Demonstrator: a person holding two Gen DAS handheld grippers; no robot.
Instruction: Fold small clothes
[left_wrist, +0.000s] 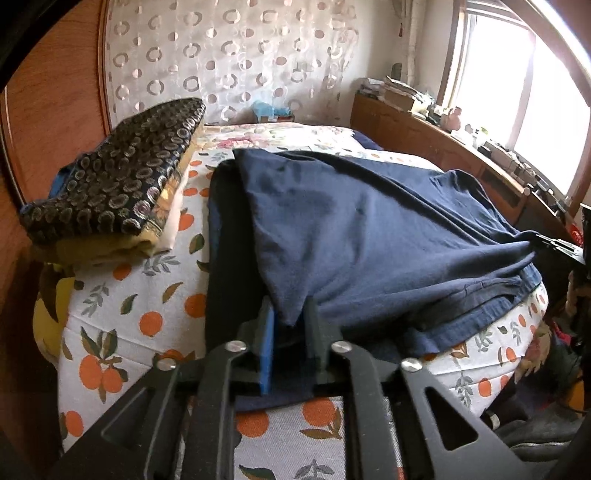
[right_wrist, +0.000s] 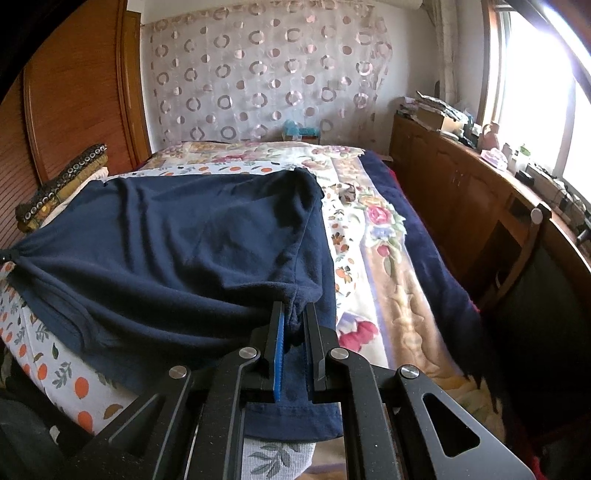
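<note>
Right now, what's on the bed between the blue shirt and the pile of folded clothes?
Only bare orange-print sheet separates the blue shirt from the folded pile, seen in the left wrist view.

The navy garment (right_wrist: 177, 243) hides the right tongs' (right_wrist: 293, 321) pad tips, and windowsill clutter (left_wrist: 517, 162) is too small to identify.

A navy blue garment (left_wrist: 369, 236) of soft knit lies spread over the near end of the bed (left_wrist: 122, 317), folded over on itself in rumpled layers, with its near corners bunched at six o'clock in both wrist views.
</note>
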